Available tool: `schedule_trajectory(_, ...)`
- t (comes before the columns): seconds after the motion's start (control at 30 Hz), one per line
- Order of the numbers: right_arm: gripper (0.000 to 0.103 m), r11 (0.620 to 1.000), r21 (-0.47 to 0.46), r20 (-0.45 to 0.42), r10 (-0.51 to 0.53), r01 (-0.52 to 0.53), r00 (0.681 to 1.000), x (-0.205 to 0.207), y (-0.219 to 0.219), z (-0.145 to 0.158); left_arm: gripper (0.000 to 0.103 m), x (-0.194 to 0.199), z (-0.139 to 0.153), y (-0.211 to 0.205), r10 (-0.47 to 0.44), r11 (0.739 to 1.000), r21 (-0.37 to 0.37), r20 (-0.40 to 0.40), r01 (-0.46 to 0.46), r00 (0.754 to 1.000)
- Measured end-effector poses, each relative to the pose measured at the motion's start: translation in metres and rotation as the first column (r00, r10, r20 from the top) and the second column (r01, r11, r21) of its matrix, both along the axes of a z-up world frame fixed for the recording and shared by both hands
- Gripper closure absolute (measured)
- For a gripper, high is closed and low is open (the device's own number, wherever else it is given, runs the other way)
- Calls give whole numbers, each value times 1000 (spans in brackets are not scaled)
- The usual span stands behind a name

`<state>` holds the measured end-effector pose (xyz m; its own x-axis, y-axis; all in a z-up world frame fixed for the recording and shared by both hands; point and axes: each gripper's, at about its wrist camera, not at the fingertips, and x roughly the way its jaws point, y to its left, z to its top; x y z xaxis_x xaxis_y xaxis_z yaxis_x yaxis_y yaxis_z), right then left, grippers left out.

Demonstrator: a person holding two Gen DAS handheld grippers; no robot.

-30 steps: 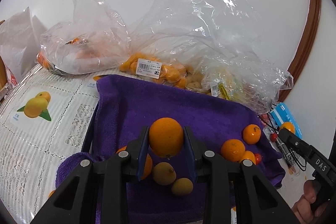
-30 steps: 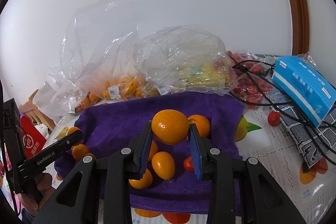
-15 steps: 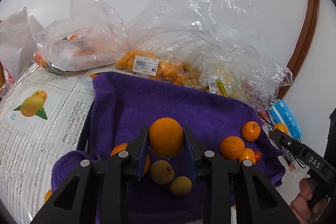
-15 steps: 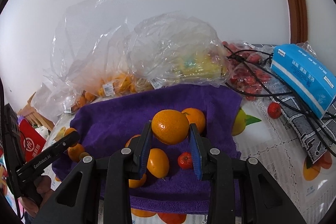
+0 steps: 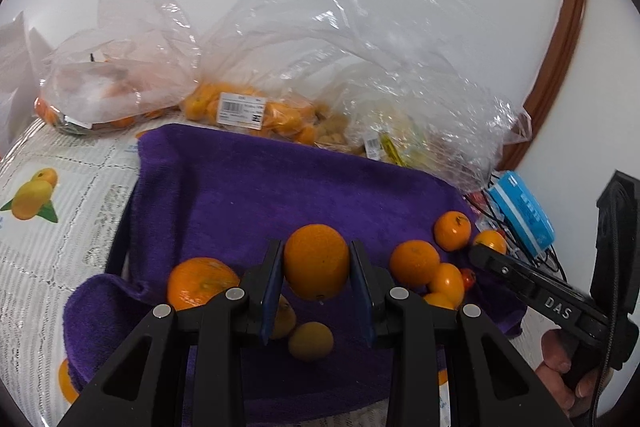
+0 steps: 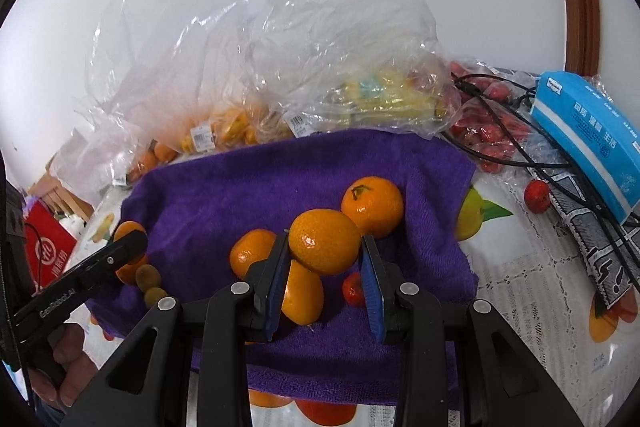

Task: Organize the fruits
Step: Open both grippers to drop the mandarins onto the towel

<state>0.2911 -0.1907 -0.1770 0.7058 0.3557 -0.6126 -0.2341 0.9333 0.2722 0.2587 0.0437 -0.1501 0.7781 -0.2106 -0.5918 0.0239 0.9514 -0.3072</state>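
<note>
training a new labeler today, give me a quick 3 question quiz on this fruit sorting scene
1. True or false: each gripper is shut on an orange.
2. Multiple choice: the loose fruit on the table lies mostly on A) a wooden tray, B) a purple towel, C) a metal rack.
3. Short answer: what blue thing lies at the right end of the table, with black cables across it?

Key
1. True: the left gripper clamps an orange, and the right gripper clamps another orange.
2. B, the purple towel.
3. A blue box, seemingly tissues, under the black cables.
</note>
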Motion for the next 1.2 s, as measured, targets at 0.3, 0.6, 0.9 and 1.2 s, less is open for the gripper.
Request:
schedule_trajectory(0.3, 68, 1000, -25, -44, -20, 19, 999, 7, 1, -11, 72, 6, -12, -12, -56, 998, 27, -52, 57, 997)
schedule_trajectory(0.6, 68, 997, -61, -46, -46, 44, 998, 10, 1, -14, 72, 7, -17, -13, -55, 998, 34, -65, 58, 996)
schedule_trajectory(0.9, 68, 993, -114, -38, -38, 33, 999, 7, 10, -13, 72, 7, -18, -13, -58, 998, 33, -65, 60, 996)
schedule_trajectory(1.2, 67, 992, -124, -26, -22, 19, 999, 3, 13, -8, 61, 4, -17, -14, -57, 997, 44, -59, 59, 997)
